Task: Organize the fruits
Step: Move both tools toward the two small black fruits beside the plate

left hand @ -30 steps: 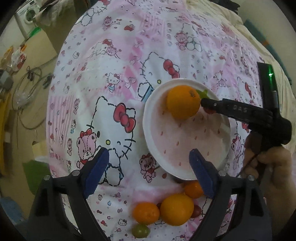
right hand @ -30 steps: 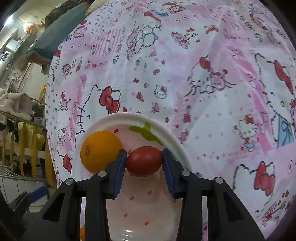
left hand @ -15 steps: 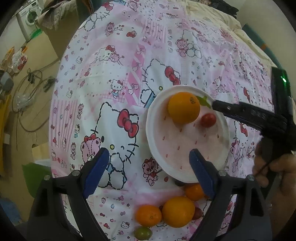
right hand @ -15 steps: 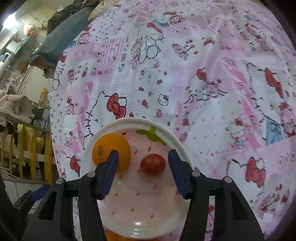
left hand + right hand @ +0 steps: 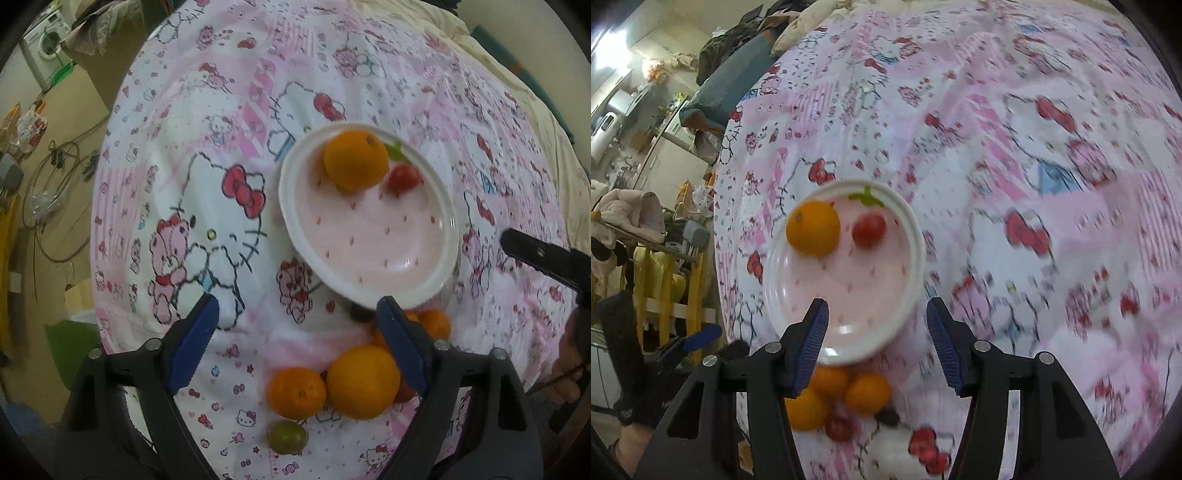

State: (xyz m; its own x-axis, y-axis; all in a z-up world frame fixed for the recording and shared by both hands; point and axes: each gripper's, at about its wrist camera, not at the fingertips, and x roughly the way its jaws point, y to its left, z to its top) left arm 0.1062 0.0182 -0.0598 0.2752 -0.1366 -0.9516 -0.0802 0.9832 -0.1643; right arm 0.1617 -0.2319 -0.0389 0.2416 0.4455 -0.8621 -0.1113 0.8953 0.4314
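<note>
Right wrist view: right hand-held gripper (image 5: 877, 343) wide, empty, orange (image 5: 813, 228) + tomato (image 5: 869, 230) on plate (image 5: 916, 254), left hand-held gripper (image 5: 297, 338) wide too.

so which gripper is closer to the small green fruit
Left. The left gripper hangs open just above the green fruit, beside the loose oranges; the right gripper is open off past the plate.

Plate (image 5: 448, 236) front half bare; orange (image 5: 355, 159) and tomato (image 5: 403, 178) crowd its back.

An orange (image 5: 355, 159) and tomato (image 5: 403, 178) lie side by side on the plate (image 5: 369, 288), loose fruit (image 5: 362, 382) heaped just before it.
</note>
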